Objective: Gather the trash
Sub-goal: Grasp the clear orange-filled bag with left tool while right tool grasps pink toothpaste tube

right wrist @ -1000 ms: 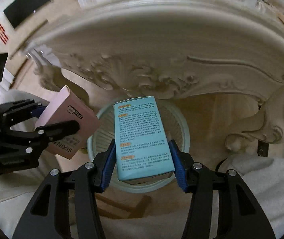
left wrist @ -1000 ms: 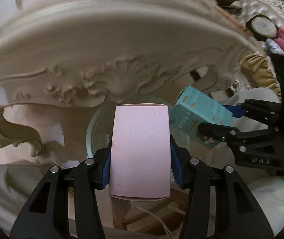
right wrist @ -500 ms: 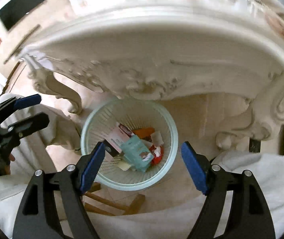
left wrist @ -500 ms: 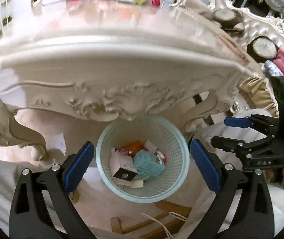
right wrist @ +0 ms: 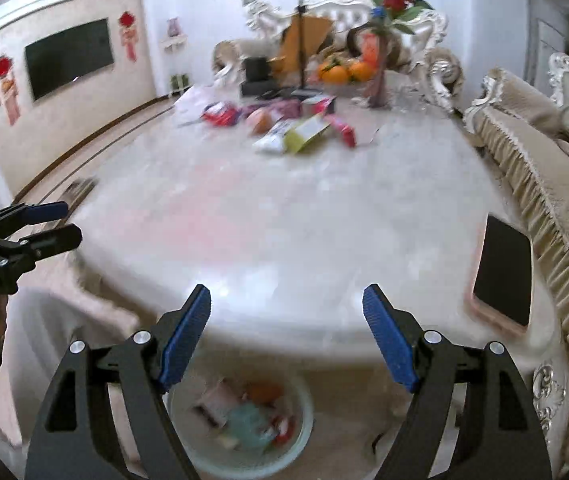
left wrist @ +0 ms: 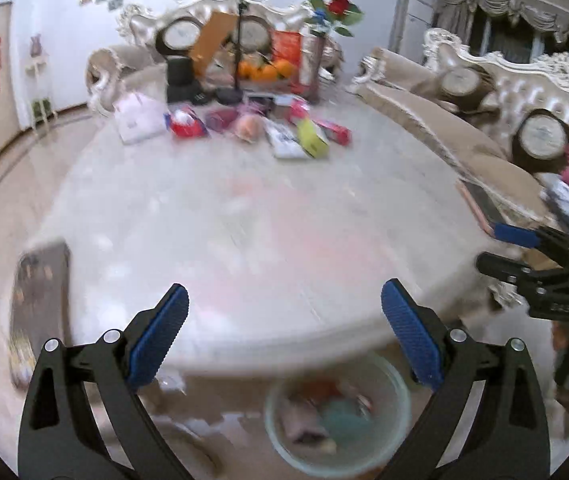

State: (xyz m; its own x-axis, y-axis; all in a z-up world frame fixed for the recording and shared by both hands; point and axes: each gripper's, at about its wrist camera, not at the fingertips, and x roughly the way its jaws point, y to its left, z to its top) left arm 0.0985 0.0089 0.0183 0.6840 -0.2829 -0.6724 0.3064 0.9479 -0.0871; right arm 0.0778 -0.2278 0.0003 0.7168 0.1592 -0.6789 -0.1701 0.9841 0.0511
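While the table (left wrist: 244, 240) edge partly hides the bin (left wrist: 340, 420), far packets (left wrist: 308, 136) lie well beyond my empty, spread left gripper (left wrist: 284, 332) and right gripper (right wrist: 286, 328).

A pale marble-look tabletop (right wrist: 284, 216) shines glossy and smooth, its carved edge (right wrist: 550, 390) lacquered cream. Below it a plastic mesh basket (right wrist: 304, 412), pale green, holds cardboard boxes (right wrist: 244, 416) — blurred. The left gripper (left wrist: 284, 322) and right gripper (right wrist: 286, 320) show matt black plastic arms, ribbed blue pads (right wrist: 186, 336) and bright metal rivets (right wrist: 141, 337). A phone (right wrist: 504, 272) lies glass-dark and glossy; the sofa (right wrist: 544, 184) beside it looks like beige cloth — fringed. Glossy packets (left wrist: 312, 138) sit at the far end.
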